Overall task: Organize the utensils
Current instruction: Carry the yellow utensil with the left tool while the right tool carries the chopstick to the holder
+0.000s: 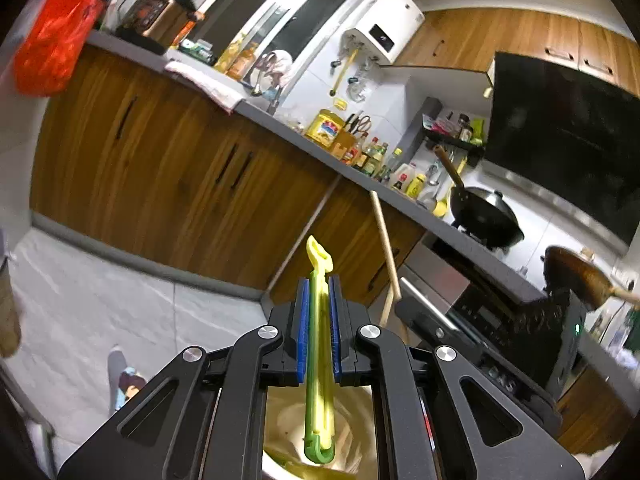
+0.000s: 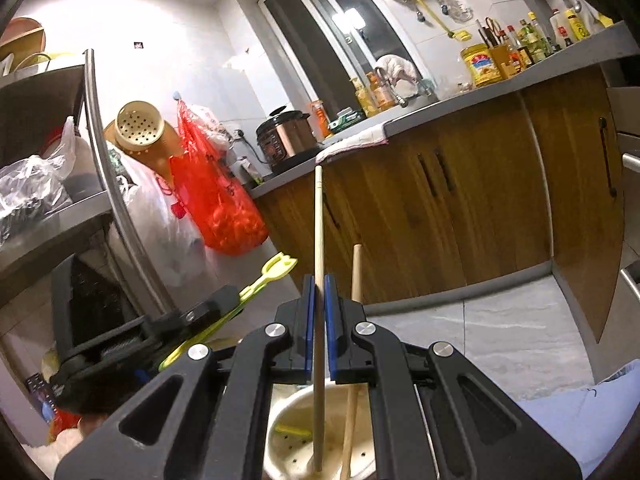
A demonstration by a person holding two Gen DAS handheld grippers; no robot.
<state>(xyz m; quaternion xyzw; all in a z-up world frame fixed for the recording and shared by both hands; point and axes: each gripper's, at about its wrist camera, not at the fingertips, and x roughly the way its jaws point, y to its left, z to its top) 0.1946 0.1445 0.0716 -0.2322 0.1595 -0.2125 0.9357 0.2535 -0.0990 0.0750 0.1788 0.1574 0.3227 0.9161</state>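
Observation:
My left gripper (image 1: 319, 280) is shut on a yellow-green plastic utensil (image 1: 319, 320); its lower end hangs over a cream holder (image 1: 356, 412) below the jaws. My right gripper (image 2: 319, 280) is shut on a thin wooden chopstick (image 2: 318, 240) that stands upright with its lower end inside a cream perforated utensil holder (image 2: 288, 424). A thicker wooden handle (image 2: 355, 272) stands in the same holder beside it. The left gripper (image 2: 192, 320) with the yellow-green utensil (image 2: 268, 276) shows at the left of the right wrist view. The right gripper (image 1: 424, 320) and chopstick (image 1: 385, 248) show in the left wrist view.
Wooden base cabinets (image 1: 180, 168) and a grey counter (image 2: 500, 92) with bottles, a pressure cooker (image 2: 286, 136) and a wok (image 1: 486, 212) run along the wall. A red bag (image 2: 216, 200) hangs by a metal rack (image 2: 96, 128). The floor (image 2: 500, 332) is pale tile.

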